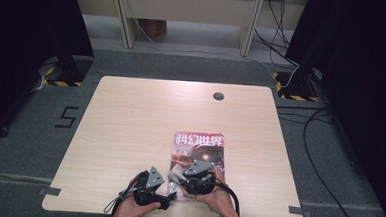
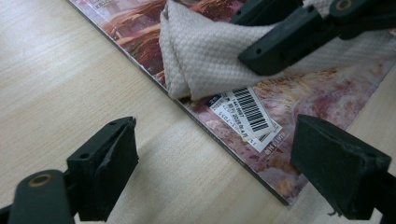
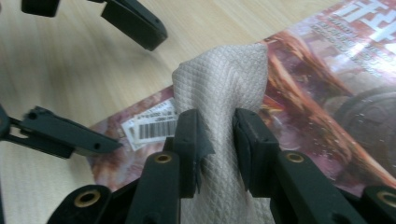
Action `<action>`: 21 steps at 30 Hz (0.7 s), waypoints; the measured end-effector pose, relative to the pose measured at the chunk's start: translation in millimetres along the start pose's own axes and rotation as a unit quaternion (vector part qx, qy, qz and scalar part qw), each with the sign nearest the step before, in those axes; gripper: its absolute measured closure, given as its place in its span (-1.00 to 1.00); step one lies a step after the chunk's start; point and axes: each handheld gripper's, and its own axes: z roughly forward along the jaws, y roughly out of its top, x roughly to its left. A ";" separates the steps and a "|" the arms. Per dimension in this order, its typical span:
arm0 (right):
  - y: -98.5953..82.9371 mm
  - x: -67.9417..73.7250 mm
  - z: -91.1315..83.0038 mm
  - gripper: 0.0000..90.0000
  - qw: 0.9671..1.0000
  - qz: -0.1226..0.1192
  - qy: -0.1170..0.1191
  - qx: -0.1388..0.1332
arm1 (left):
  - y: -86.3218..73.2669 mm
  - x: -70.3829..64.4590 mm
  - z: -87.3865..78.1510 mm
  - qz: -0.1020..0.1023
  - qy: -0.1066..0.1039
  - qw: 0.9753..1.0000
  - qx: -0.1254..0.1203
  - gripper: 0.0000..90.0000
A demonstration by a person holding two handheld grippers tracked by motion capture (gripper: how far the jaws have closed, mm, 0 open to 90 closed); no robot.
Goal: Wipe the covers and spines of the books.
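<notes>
Right gripper point(image 3: 219, 135) pinches a waffle-textured white cloth point(image 3: 219, 88) over the glossy magazine point(image 3: 327, 93) — left gripper point(image 2: 215, 154) gapes empty.

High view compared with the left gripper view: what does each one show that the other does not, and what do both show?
High view: the whole table, the person's hands, the magazine title, the floor and cables. Left gripper view: the barcode label on the cover, and the left gripper with fingers open astride the magazine's edge. Both: the white cloth held by the right gripper over the magazine.
</notes>
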 end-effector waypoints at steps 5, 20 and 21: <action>0.8 -2.8 0.3 0.61 1.000 -0.003 0.002 0.001 | 0.5 0.8 0.4 0.000 -0.003 1.000 0.001 -0.70; 11.7 -54.3 7.9 0.61 0.998 0.028 -0.053 0.002 | 0.4 1.6 0.7 -0.002 -0.005 1.000 0.002 -0.71; 11.7 -57.3 8.1 0.61 0.998 0.031 -0.057 0.001 | 0.4 1.5 0.7 -0.002 -0.005 1.000 0.002 -0.71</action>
